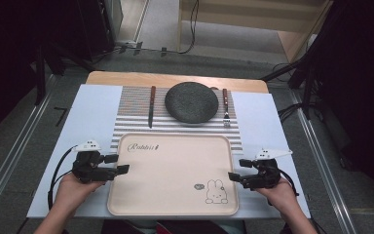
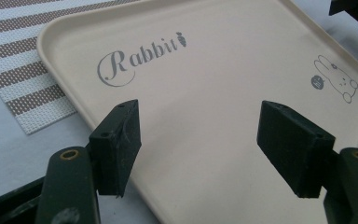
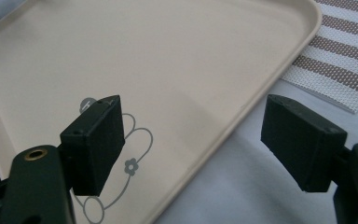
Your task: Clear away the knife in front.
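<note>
Your left gripper (image 1: 122, 164) and right gripper (image 1: 233, 169) flank the empty beige plastic rabbit-print tray (image 1: 173, 204) at the counter's near edge, fingers apart. It looks light, stiff and slippery; pinch its raised side rims evenly.

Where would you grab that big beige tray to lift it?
Probably by its raised rim, at the middle of the two short sides. The tray is flat, wide and shallow, so only the rim offers an edge to pinch. The left gripper and right gripper sit open at opposite sides, ready to come in sideways.
</note>
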A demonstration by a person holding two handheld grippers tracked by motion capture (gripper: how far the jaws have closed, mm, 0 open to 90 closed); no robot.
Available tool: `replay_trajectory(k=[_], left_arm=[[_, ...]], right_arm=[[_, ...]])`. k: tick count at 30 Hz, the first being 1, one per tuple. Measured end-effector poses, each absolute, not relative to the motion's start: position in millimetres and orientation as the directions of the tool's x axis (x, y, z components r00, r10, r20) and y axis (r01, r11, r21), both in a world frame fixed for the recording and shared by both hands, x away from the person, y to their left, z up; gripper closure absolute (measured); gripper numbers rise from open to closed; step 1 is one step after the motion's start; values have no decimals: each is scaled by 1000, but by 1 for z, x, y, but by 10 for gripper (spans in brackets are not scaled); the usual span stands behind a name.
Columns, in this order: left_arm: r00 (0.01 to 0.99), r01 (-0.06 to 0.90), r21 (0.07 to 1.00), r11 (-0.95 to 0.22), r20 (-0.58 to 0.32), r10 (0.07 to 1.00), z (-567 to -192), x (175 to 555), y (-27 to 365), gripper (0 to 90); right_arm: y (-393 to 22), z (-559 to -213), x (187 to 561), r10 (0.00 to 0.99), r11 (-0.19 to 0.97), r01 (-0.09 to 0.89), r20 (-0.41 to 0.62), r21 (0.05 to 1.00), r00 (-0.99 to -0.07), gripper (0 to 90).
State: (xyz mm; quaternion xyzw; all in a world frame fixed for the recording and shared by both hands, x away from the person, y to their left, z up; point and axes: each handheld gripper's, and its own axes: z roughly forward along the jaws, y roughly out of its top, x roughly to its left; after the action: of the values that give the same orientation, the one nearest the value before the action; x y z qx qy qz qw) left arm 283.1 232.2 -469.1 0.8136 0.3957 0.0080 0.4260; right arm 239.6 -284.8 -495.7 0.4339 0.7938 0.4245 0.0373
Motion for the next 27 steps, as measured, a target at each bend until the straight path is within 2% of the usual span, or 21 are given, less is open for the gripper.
replay_trajectory(k=[14,27], left_arm=[[665,660,679,-321,-331,669,-467,286,231,309],[628,665,696,-270,-327,706,-462,302,234,282]], right_arm=[[-285,-496,240,721,267,657,306,705,-622,198],[-284,-496,239,719,276,654,300,705,-627,198]])
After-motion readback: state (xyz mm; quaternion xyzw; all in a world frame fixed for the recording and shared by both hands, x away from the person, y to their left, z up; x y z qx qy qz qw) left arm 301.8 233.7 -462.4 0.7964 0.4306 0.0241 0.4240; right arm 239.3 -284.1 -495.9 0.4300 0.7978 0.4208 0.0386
